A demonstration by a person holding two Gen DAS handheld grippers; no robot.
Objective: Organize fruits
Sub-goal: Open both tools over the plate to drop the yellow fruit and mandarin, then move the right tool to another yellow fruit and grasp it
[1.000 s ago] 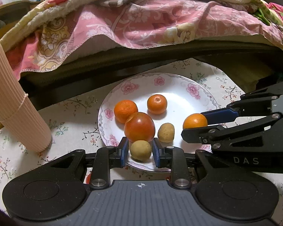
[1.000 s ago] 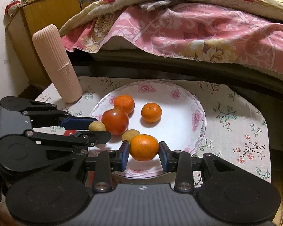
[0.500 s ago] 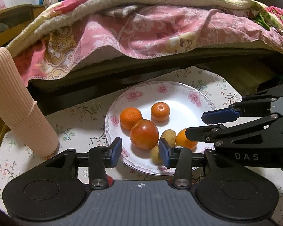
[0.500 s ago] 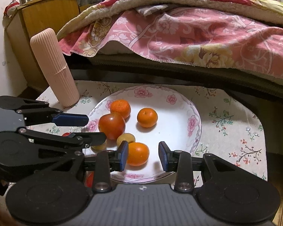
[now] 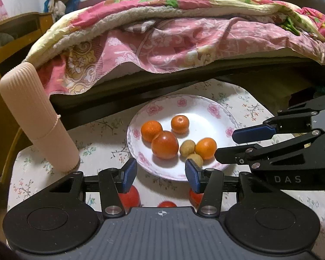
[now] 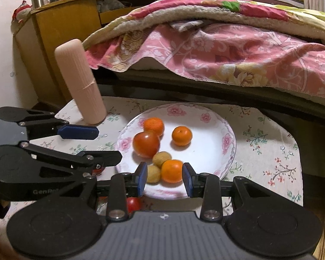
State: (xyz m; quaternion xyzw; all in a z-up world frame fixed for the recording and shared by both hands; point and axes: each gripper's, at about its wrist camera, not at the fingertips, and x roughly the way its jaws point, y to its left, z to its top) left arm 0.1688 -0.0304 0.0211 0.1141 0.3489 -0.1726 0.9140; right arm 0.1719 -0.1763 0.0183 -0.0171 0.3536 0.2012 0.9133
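A white floral plate holds a large red-orange fruit, three oranges and two small yellow-brown fruits. My left gripper hovers over the plate's near rim. Its jaws are opening and nothing is between the pads. My right gripper stands open just short of an orange and a small yellow fruit, which both rest on the plate, untouched. Each gripper shows in the other's view: right gripper, left gripper.
Three red fruits lie on the floral tablecloth under the left gripper. A ribbed pink cylinder stands left of the plate. A bed with a pink quilt overhangs the table's far side. A wooden cabinet is at the far left.
The left jaws opened and let go of a small yellow fruit. The orange once between the right pads now lies free on the plate. Both grippers drew back and up.
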